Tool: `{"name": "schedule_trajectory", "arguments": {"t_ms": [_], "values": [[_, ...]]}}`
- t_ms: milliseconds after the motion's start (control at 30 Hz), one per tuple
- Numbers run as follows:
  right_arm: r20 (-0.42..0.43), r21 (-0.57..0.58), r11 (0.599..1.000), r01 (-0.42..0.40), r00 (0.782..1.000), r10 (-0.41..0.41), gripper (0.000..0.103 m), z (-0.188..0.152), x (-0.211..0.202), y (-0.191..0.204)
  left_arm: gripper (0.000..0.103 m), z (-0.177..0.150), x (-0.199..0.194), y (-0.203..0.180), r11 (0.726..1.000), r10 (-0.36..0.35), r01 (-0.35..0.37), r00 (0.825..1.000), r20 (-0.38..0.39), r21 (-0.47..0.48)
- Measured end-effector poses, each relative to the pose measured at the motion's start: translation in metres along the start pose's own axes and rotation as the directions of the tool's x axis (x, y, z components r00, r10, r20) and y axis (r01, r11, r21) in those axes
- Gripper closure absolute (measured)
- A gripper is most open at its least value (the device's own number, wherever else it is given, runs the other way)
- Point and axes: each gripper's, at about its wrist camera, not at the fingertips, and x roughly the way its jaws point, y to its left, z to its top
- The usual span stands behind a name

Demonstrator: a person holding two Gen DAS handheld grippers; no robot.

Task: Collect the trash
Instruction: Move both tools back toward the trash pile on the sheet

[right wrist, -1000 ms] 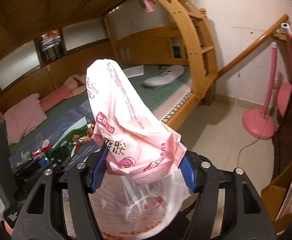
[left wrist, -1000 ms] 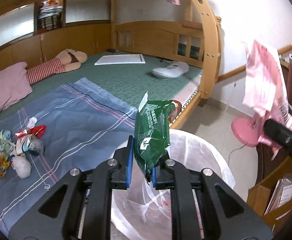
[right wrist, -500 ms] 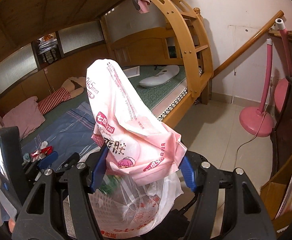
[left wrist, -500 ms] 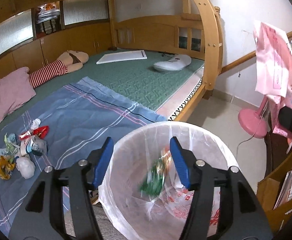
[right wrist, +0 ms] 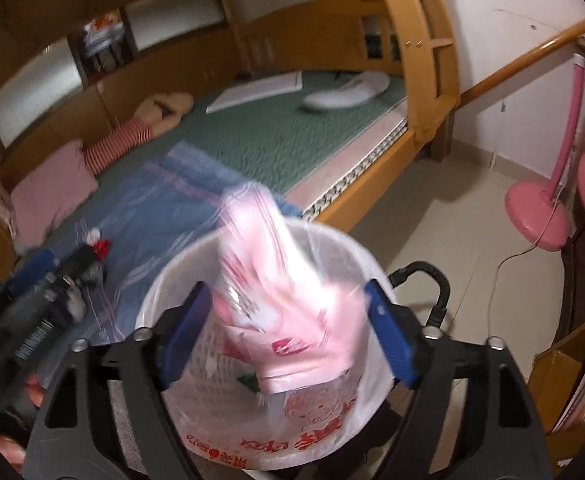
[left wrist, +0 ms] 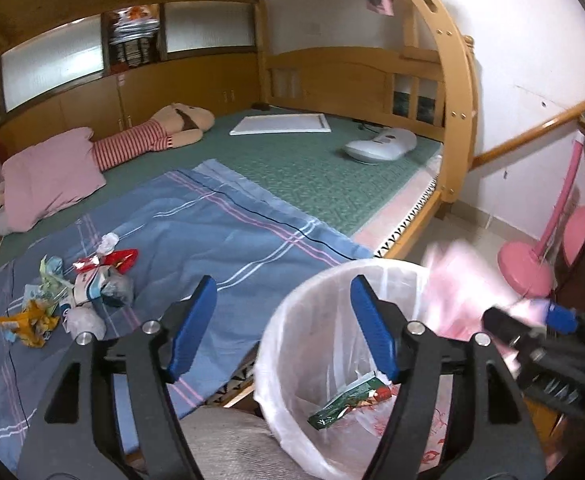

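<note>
The pink package (right wrist: 288,320) is motion-blurred, sitting over the mouth of the lined trash bin (right wrist: 164,292), between the blue pads of your right gripper (right wrist: 288,332). Those jaws are opening; the pads stand apart from the package on both sides, so nothing pinches it. In the left wrist view the same package (left wrist: 452,280) shows as a pink smear at the bin's right rim, beside the right gripper's dark body.

Inside the bin (left wrist: 292,320), on the clear liner, lies a green wrapper (left wrist: 348,400), flat at the bottom.

Your left gripper (left wrist: 284,324) hangs over the bed edge and the bin's near rim. Its jaws are opening too, fingers spread wide, nothing between them.

Remaining trash: a loose pile of wrappers and crumpled paper (left wrist: 76,296) on the blue striped sheet (left wrist: 212,232), well apart from the bin, to the left in the left wrist view. It holds a red wrapper, white crumpled wads and yellow scraps.

Further out: a green mat (left wrist: 312,176) covers the bed, with a pink pillow (left wrist: 48,176), a striped stuffed toy (left wrist: 156,136), a white flat board (left wrist: 280,124) and a white device (left wrist: 380,148) on it. A pink fan base (left wrist: 524,268) stands on the tiled floor to the right.
</note>
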Motion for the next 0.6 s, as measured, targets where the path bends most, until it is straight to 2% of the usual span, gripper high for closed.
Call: {"name": "schedule_trajectory", "arguments": {"t_ms": [133, 367, 467, 600], "values": [[-0.019, -0.02, 1.0, 0.0, 1.0, -0.001, 0.015, -0.003, 0.004, 0.01, 0.033, 0.001, -0.001, 0.011, 1.0, 0.014, -0.014, 1.0, -0.002, -0.028], [0.0, -0.06, 0.998, -0.028, 1.0, 0.028, 0.015, -0.002, -0.002, 0.027, 0.031, -0.002, -0.008, 0.033, 0.997, 0.034, -0.035, 0.999, -0.007, -0.07], [0.0, -0.083, 0.995, -0.061, 0.998, 0.061, 0.013, 0.002, -0.001, 0.042, 0.029, -0.006, -0.018, 0.052, 0.993, 0.053, -0.054, 0.999, -0.009, -0.109], [-0.025, -0.136, 0.98, -0.145, 0.989, 0.143, 0.013, 0.006, 0.009, 0.086, 0.026, -0.017, -0.044, 0.098, 0.977, 0.134, -0.131, 0.991, 0.011, -0.171]]}}
